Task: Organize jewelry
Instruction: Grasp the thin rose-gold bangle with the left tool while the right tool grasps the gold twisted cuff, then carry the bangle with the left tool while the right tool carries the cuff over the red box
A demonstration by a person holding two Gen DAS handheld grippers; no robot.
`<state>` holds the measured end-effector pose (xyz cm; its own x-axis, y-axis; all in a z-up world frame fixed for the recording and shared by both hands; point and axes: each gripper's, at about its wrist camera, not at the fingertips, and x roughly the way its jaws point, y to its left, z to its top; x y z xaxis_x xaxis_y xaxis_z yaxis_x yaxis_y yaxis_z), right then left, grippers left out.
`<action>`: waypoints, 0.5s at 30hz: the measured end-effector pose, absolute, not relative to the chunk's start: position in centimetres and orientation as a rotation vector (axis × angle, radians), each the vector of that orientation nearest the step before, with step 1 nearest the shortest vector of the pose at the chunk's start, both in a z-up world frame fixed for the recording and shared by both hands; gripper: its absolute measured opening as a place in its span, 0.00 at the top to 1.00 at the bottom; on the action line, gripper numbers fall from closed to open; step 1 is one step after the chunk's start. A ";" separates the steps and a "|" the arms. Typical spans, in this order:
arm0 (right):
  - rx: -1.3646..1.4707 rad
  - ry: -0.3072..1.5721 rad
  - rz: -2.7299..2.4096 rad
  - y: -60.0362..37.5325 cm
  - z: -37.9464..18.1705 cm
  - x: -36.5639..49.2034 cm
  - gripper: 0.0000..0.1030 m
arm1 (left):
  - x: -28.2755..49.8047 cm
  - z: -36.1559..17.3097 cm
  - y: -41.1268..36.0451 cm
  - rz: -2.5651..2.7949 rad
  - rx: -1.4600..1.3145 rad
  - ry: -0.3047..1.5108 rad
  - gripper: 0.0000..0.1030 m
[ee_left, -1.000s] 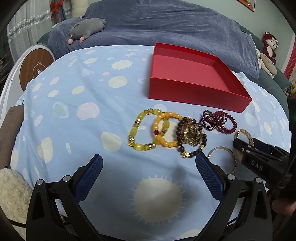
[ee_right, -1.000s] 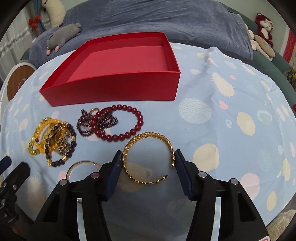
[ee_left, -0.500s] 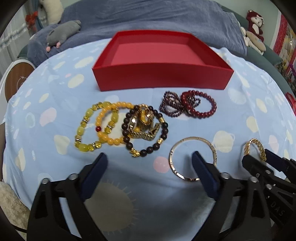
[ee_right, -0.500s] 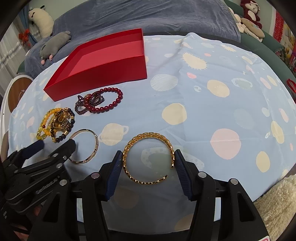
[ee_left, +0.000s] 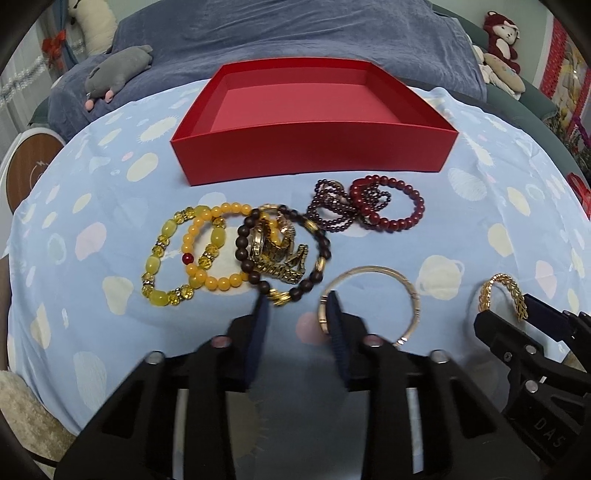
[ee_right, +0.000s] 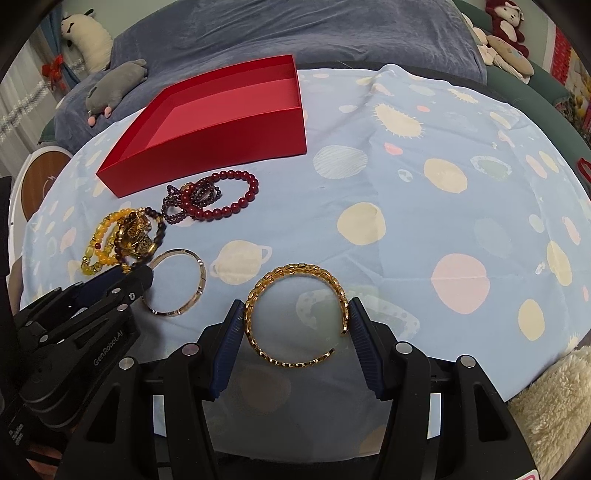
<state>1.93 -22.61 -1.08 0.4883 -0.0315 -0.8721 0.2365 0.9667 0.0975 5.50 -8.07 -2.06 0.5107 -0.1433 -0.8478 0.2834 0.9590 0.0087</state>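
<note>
A red open box (ee_left: 314,147) (ee_right: 221,147) stands at the back of the blue patterned cloth. Before it lie yellow (ee_left: 164,230) and orange (ee_left: 221,284) bead bracelets, a dark bead bracelet with a gold charm (ee_left: 280,254) and dark red bead bracelets (ee_left: 406,218). My left gripper (ee_left: 297,306) (ee_right: 125,275) is closing. The left rim of a thin gold bangle (ee_left: 373,268) (ee_right: 202,273) lies just inside its right finger, and the left finger stands apart from it. My right gripper (ee_right: 296,305) (ee_left: 508,312) is shut on a gold chain cuff (ee_right: 295,269) (ee_left: 502,282), both pads against it.
A bed with a blue blanket and a grey plush (ee_left: 118,70) lies behind the table. Stuffed toys (ee_left: 502,33) sit at the back right. A round wooden stool (ee_left: 29,173) is at the left, and a cream fluffy rug (ee_right: 554,398) at the lower right.
My left gripper swung right, from the bead bracelets to the thin bangle, and its jaws narrowed from wide apart. My right gripper carried the gold cuff away from the box.
</note>
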 end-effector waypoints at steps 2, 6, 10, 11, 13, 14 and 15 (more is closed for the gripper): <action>0.216 1.046 -0.163 -22.5 -0.9 1.8 0.47 | 5.5 -2.0 -8.1 -0.279 0.151 1.009 0.96; 0.218 1.037 -0.155 -22.4 -0.4 1.3 0.47 | 5.5 -1.6 -7.5 -0.304 0.096 1.027 0.97; 0.227 1.024 -0.143 -22.3 0.3 0.9 0.47 | 5.1 -0.5 -6.9 -0.319 0.066 1.010 0.97; 0.229 1.019 -0.140 -22.2 0.5 0.8 0.47 | 4.9 -0.1 -6.7 -0.324 0.060 1.007 0.97; 0.232 1.010 -0.133 -22.2 1.0 0.6 0.47 | 4.7 0.7 -6.3 -0.328 0.042 0.999 0.97; 0.234 1.005 -0.130 -22.1 1.3 0.6 0.47 | 4.7 1.0 -6.1 -0.329 0.034 0.998 0.97; 0.236 0.999 -0.126 -22.1 1.7 0.6 0.47 | 4.7 1.5 -5.9 -0.329 0.027 0.993 0.97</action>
